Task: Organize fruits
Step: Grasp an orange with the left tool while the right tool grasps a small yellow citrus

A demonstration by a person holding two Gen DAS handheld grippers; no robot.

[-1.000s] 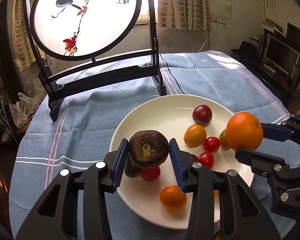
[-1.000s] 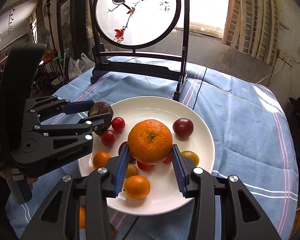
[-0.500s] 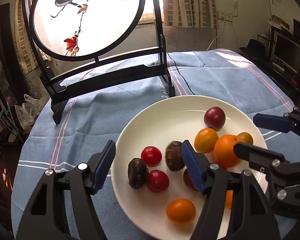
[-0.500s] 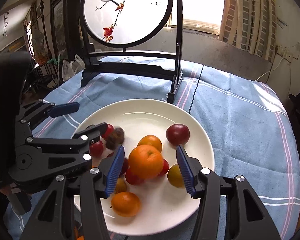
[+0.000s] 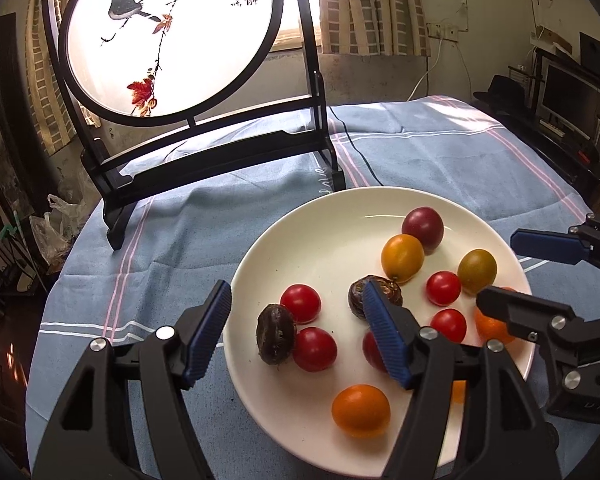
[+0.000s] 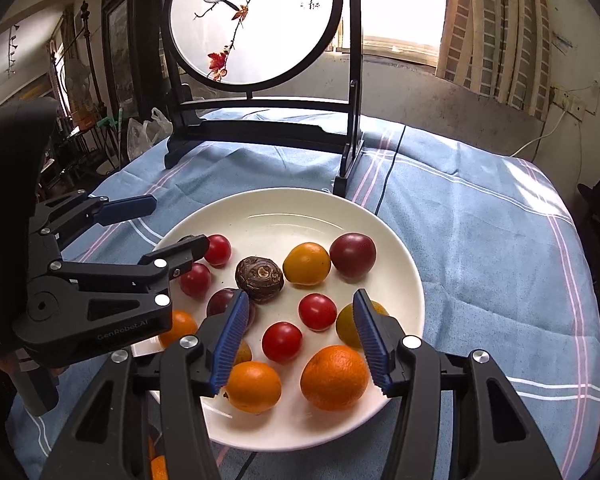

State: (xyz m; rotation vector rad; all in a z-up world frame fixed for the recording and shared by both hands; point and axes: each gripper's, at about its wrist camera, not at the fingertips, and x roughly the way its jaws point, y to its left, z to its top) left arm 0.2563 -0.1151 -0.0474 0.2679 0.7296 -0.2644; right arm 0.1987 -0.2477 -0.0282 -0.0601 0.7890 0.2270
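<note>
Both grippers hover over the near edge of the white plate (image 6: 400,264), fingers spread apart and holding nothing. The left gripper (image 5: 296,332) frames two red tomatoes and a brown fruit (image 5: 276,334). The right gripper (image 6: 300,340) sits just above the orange (image 6: 334,378), which rests on the plate's near right side. The plate stands on the blue-clothed surface (image 6: 480,220), near a round bird screen (image 6: 256,20).

One plate (image 5: 320,240), two brown fruits (image 5: 276,334), one bird screen (image 5: 172,36).
</note>
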